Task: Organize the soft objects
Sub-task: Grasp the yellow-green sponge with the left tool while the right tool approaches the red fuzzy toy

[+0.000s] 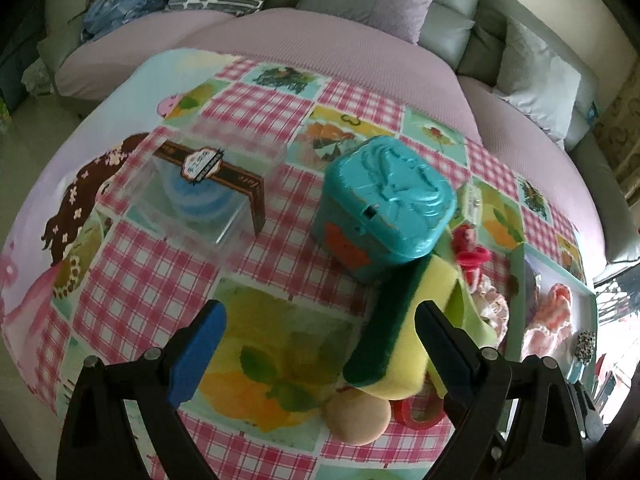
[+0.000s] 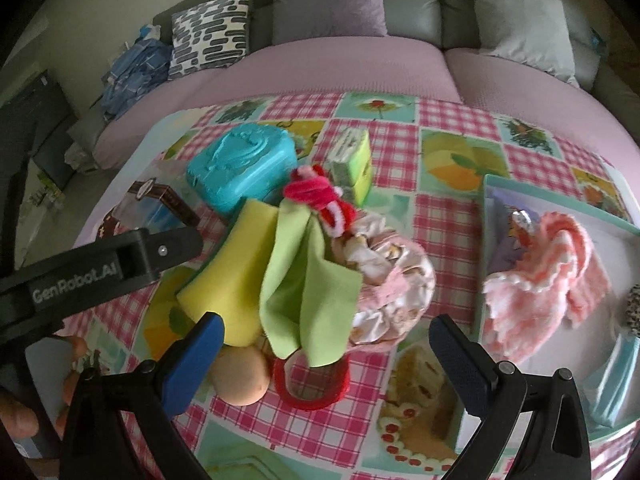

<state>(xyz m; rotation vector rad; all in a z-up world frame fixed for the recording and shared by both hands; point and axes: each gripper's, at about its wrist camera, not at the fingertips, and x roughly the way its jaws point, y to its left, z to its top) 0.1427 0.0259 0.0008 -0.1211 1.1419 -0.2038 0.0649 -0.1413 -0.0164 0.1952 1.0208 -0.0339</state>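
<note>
A pile of soft things lies on the checked tablecloth: a yellow sponge with a green scouring side (image 1: 392,328) (image 2: 236,272), a light green cloth (image 2: 308,288), a floral pink scrunchie (image 2: 392,280), a red fuzzy piece (image 2: 320,200) and a beige puff (image 2: 240,376) (image 1: 358,420). My left gripper (image 1: 320,344) is open, and the sponge rests against its right finger (image 1: 440,344). Hovering just before the green cloth, my right gripper (image 2: 328,360) is open and holds nothing. A pink knitted cloth (image 2: 548,264) lies in the teal-rimmed tray (image 2: 486,240) on the right.
A closed teal box (image 1: 388,200) (image 2: 244,164) stands behind the pile. A clear box (image 1: 192,192) with a blue item inside sits to the left. A red ring (image 2: 312,384) lies by the puff, a green sponge pack (image 2: 352,160) further back. A sofa with cushions borders the table.
</note>
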